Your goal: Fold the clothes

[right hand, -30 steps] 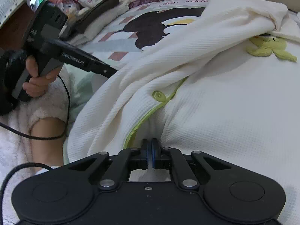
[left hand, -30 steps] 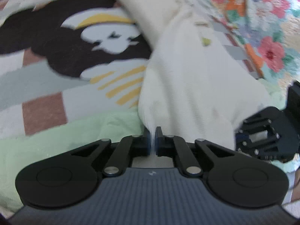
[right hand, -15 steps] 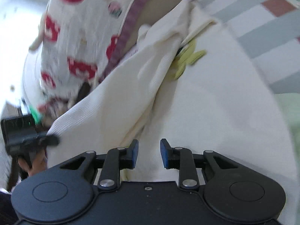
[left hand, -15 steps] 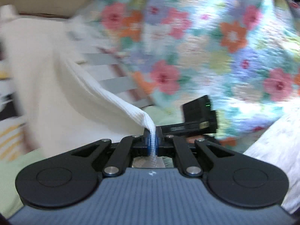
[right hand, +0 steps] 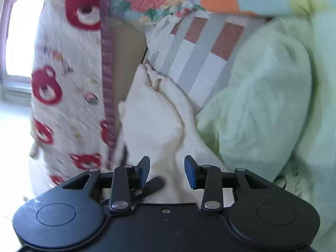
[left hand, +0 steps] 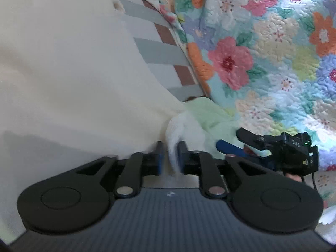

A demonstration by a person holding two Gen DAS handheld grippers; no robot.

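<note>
A: Both grippers have swung away from the cartoon blanket toward the floral quilt [left hand: 273, 52], jaws just opening.

B: Left gripper [left hand: 170, 156]?

A: Parted, a white corner of the cream garment [left hand: 63, 73] loose between its pads.

B: Right gripper [right hand: 167, 169]?

A: Wide apart, over the garment on the bed.

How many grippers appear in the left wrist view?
2. The left gripper, bottom centre, jaws just opening, loose around a fold of the cream garment. The right gripper, lower right above the green blanket, jaws also just opening, gripping nothing. None seems hidden.
</note>
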